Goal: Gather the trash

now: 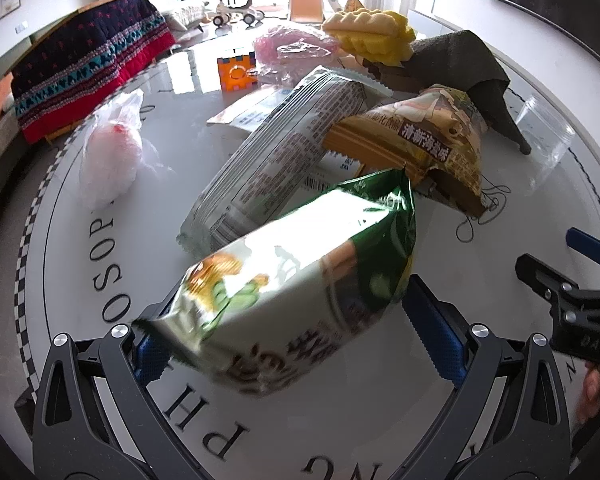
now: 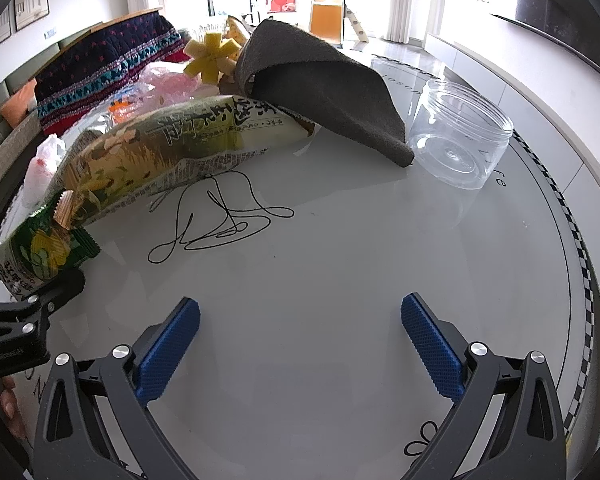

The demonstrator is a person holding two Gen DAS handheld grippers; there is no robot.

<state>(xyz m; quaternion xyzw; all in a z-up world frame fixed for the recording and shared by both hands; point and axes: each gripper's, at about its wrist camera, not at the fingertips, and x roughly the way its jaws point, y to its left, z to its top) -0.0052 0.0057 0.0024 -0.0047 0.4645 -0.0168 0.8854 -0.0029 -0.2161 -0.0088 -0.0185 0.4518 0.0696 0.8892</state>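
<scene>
- Right now the left gripper (image 1: 296,316) is clenched on a green snack bag (image 1: 296,280), both blue pads pressed into its sides, the bag lifted off the round white worktop (image 1: 100,320).
- Just behind it, a grey printed wrapper (image 1: 276,156) lies slanted on the worktop, with a yellow-brown snack bag (image 1: 420,140) leaning over its upper end.
- Further back there's a yellow sponge (image 1: 372,32), a pink plastic bag (image 1: 292,48), a small orange box (image 1: 236,74) and a dark grey cloth (image 1: 460,64), all piled close together.
- Off to the left, a white plastic bag (image 1: 112,152) sits apart from the heap.
- Over on the right wrist view, the right gripper (image 2: 300,344) hangs released, its jaws wide apart with nothing between them, above bare worktop.
- Ahead of it, a loose black thread (image 2: 220,220) curls on the surface beside the long wrapper.
- A clear plastic jar (image 2: 458,136) lies tipped just beside the cloth's corner.
</scene>
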